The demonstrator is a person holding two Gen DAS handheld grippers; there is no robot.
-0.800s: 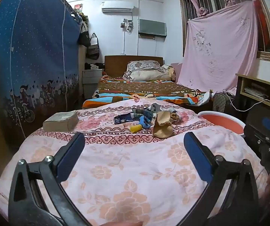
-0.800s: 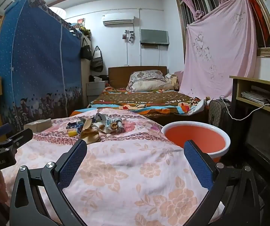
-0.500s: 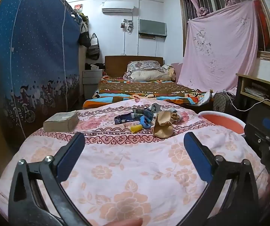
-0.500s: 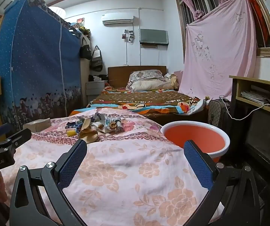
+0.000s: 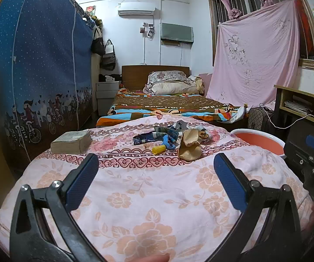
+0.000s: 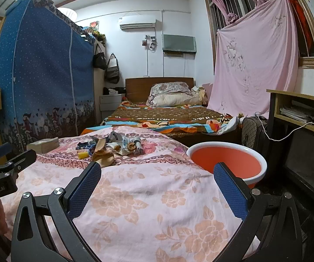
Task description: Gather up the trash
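L tongs (image 5: 156, 181): spread wide, nothing between the pads; we hang over the near part of the pink floral bedspread (image 5: 148, 196), tipped slightly down.
R tongs (image 6: 157, 187): also spread wide & empty, same near zone; its body shows at 3 o'clock in the L view.
Trash pile (image 5: 170, 139): at 12 o'clock from L tongs, well apart, on the far patterned band. Mix of a tan paper bag (image 5: 188, 145), blue wrappers (image 5: 154, 136), a small yellow cap-like piece (image 5: 158, 149), crumpled bits.
Basin (image 6: 227, 159): orange, white rim, on the floor just beside the bed, approx 1 o'clock from R tongs. We judge it's the drop target.
Book (image 5: 71, 142): thick block at 11 o'clock, near the pile. Not trash, we think.
Risk 1: soft cover; pads may pinch fabric w/ a wrapper & drag the whole pile.
Risk 2: thin flat wrappers could slip out of the pads.
Risk 3: yellow piece looks round, may roll off the bed if nudged.
Risk 4: both tongs heading for one pile, so they could clash.
Risk 5: basin sits below the bed edge; an early release could miss the rim.
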